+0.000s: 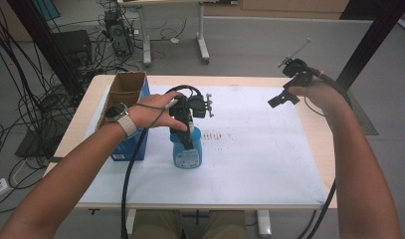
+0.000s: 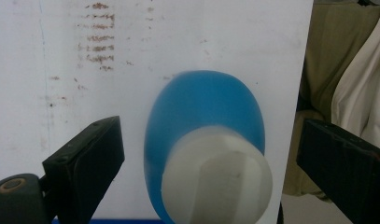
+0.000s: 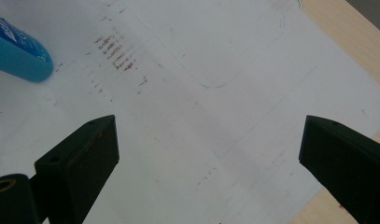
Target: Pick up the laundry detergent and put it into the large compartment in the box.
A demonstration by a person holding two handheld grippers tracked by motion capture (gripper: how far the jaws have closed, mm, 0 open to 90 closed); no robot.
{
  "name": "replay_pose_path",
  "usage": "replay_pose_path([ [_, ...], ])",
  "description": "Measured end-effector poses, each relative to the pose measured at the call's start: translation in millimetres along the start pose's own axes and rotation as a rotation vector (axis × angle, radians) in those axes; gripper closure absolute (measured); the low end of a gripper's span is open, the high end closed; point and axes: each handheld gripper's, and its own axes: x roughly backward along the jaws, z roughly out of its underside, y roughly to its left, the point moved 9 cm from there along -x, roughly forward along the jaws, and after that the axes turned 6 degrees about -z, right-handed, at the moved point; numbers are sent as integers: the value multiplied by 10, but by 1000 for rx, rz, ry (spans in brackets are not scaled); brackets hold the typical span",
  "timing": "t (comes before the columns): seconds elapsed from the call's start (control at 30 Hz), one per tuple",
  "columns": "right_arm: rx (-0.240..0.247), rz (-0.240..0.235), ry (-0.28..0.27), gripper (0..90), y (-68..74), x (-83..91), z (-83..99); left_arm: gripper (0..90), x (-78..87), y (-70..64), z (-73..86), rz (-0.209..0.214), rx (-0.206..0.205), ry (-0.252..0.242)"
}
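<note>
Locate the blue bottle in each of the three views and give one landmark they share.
High view: the blue bottle stands left of centre on the white sheet, under the left gripper.
Left gripper view: bottom centre, seen from above between the open jaws, white cap nearest the camera.
Right gripper view: far upper left corner, cut by the edge.
Shared landmark: the brown smudge marks beside it.

Even, bright indoor light, soft shadows. Blue bottle and its white cap blurred close up. High view sharp.
</note>
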Motion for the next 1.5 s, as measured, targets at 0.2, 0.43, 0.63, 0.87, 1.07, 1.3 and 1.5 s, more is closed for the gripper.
replay_pose_path([
  [0.2,-1,0,0,48,3,1,-3,79,3,-4,3,-3,-2,-4],
  [0.43,0,-1,1,49,4,-3,-6,79,12,7,18,-6,3,-3],
  [0.63,1,0,1,49,1,-2,-7,82,7,8,18,-7,1,-2],
  [0.87,1,1,1,49,-1,3,-2,82,7,5,16,-5,2,0],
  [1.07,3,0,-1,49,3,3,-8,83,13,10,24,-9,0,-3],
  [1.3,1,-1,-1,49,5,3,-11,83,13,13,28,-9,2,-3],
  [1.5,-1,1,-2,49,3,11,-17,83,13,13,24,-10,5,-8],
])
